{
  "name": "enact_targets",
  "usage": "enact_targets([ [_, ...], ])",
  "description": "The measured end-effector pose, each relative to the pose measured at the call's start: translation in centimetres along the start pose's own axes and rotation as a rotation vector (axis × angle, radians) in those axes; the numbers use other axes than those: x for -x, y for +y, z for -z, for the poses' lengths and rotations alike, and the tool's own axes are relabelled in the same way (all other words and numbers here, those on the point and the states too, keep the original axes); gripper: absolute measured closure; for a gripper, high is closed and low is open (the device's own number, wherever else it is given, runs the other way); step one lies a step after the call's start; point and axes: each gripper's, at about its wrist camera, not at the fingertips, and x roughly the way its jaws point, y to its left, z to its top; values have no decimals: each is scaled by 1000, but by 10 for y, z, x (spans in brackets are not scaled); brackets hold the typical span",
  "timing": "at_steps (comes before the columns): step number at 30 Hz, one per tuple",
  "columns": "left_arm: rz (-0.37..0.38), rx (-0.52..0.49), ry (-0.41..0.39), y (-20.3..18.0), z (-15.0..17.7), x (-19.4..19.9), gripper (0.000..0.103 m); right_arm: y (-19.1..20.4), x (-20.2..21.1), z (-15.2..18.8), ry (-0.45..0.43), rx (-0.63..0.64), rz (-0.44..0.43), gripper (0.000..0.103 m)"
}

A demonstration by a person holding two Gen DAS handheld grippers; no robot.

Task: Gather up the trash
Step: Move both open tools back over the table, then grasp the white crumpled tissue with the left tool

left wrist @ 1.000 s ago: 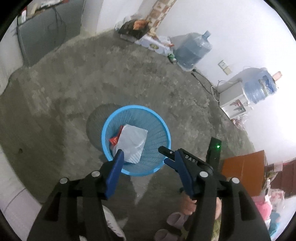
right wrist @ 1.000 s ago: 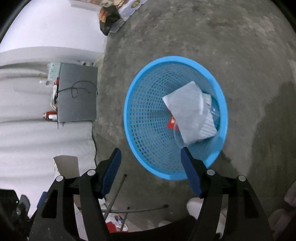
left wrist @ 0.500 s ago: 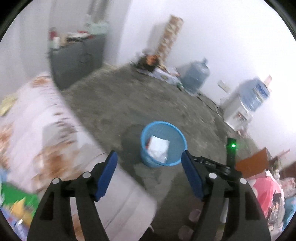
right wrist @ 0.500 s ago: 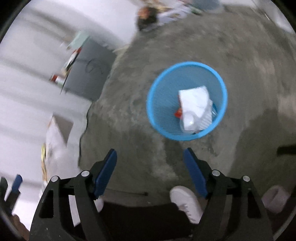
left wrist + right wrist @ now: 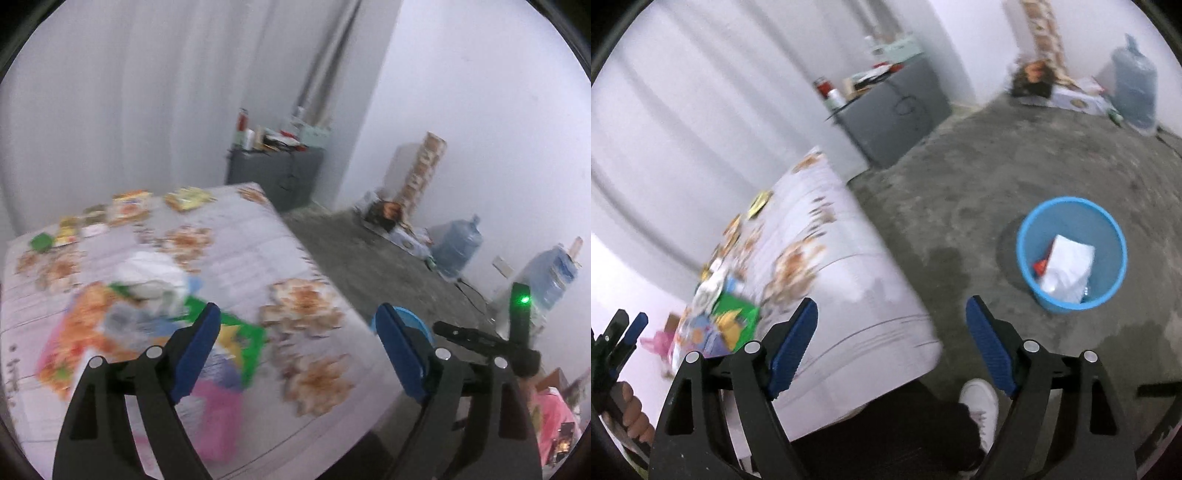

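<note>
Basket right of empty right hand-held gripper

Both grippers look the same: the left gripper and the right gripper have black frames, silver screws and ribbed blue pads. At the frame bottom the person wears dark trousers and a white shoe.

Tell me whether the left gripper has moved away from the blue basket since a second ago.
Yes. The left gripper has swung up and left from over the blue basket to the floral-covered table; its jaws, opening, hold nothing.
</note>
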Motion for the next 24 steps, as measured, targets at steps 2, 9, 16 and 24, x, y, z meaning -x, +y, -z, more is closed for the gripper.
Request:
enact_targets([
  [2,-34,16,-25,15,8,17,18,16,3,4,4,32,-17,24],
  [9,-128,131,-59,67,49,58,17,69,-4,15,59,144,-90,25],
  [16,-207,167,-57,99,78,67,17,110,-19,24,127,211,-129,25],
  [24,-216,141,-34,112,95,62,17,125,-32,31,183,230,-172,25],
])
